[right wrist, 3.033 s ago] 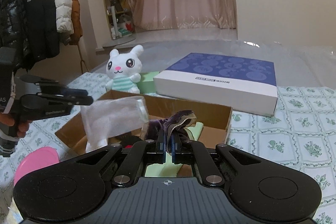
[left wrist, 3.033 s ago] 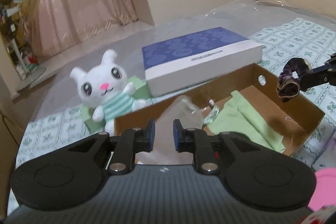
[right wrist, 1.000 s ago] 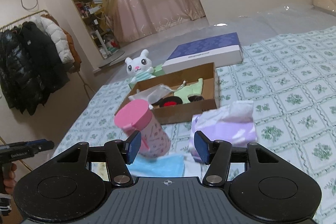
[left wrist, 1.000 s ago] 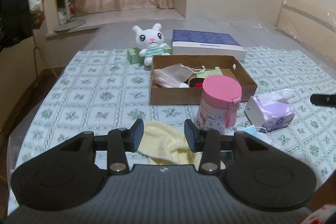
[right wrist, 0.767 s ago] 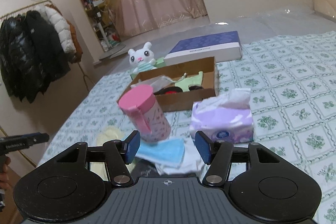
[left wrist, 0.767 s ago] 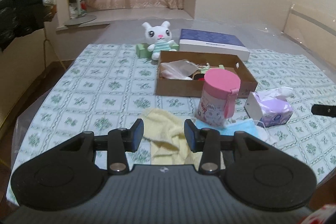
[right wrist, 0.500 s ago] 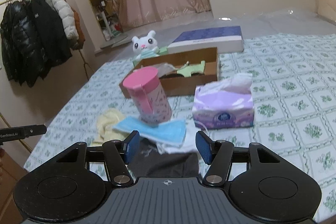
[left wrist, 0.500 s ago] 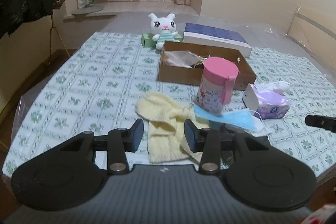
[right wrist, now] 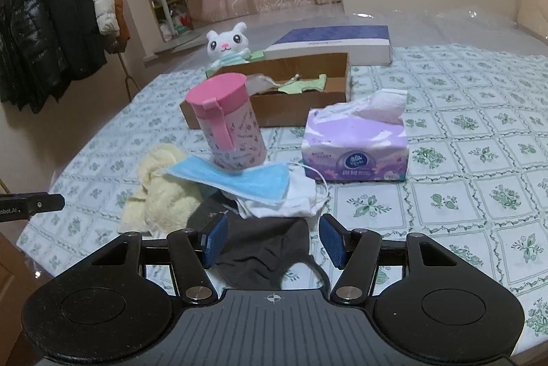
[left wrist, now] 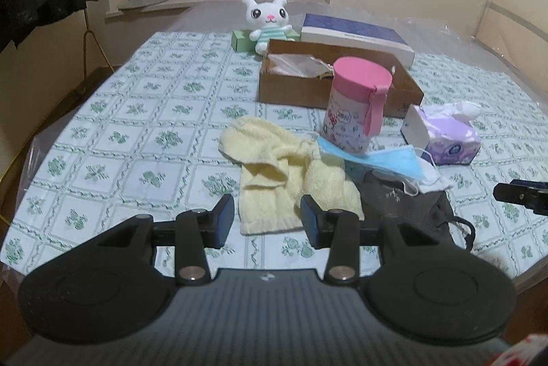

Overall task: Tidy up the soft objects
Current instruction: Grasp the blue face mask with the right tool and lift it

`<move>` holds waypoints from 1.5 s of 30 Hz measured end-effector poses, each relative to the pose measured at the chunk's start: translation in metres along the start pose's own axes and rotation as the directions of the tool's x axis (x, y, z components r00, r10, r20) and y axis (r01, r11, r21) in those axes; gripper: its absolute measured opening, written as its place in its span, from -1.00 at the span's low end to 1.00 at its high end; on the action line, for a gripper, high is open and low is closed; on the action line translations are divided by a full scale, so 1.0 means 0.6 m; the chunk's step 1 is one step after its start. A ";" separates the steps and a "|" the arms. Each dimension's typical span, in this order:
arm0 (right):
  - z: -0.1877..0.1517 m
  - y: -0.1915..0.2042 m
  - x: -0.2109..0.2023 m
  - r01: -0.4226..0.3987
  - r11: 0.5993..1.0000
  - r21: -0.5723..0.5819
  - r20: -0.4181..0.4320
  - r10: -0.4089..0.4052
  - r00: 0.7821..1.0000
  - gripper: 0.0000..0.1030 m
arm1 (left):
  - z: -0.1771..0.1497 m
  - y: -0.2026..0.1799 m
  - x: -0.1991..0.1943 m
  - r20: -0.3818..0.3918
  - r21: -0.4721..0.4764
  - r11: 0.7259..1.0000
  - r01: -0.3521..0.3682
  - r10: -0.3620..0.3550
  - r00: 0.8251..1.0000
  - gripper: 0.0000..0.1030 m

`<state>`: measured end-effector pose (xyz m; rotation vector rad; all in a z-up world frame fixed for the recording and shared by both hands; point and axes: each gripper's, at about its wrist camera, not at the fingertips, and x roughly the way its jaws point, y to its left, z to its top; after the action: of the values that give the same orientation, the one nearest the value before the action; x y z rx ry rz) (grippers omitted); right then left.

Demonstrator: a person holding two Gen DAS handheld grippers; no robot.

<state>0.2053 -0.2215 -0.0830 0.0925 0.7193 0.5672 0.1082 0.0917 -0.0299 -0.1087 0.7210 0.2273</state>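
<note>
Two grippers hang wide apart, empty: left gripper (left wrist: pixel 267 218) over the yellow towel (left wrist: pixel 284 174) (long axis toward the cardboard box (left wrist: pixel 294 88)), right gripper (right wrist: pixel 272 241) over the dark mask (right wrist: pixel 263 249). Only the right view shows green cloth (right wrist: pixel 303 85) boxed; blue mask (right wrist: pixel 239 181) lies under the pink cup (right wrist: pixel 227 122).

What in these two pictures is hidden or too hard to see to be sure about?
- Inside the cardboard box: left view shows only its near wall and a crumpled bag; the pink canister blocks the rest.
- Dark cloth: its near edge is hidden behind the right gripper.
- Blue mask: partly under the canister.
- Tissue pack print: too small to read.
- Right gripper in left view: cut off by the edge.
</note>
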 end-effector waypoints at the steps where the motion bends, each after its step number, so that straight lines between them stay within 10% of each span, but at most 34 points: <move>1: -0.002 -0.001 0.003 0.000 1.000 0.000 -0.005 0.000 1.000 0.15 | -0.003 -0.001 0.004 -0.005 -0.002 1.000 0.002 -0.002 1.000 -0.23; 34: 0.020 0.103 0.232 -0.026 0.923 -0.384 -0.028 0.017 0.999 0.12 | 0.000 -0.072 0.205 -0.128 0.080 0.992 0.098 -0.087 0.988 -0.12; 45: 0.024 0.106 0.266 -0.060 0.912 -0.406 -0.037 0.050 0.998 -0.89 | 0.014 -0.083 0.241 -0.129 0.081 0.991 0.106 -0.095 0.987 0.03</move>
<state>0.2827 -0.0829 -0.1505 -0.2852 0.6113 0.7637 0.2309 0.0694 -0.1191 -0.0760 0.8464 0.0921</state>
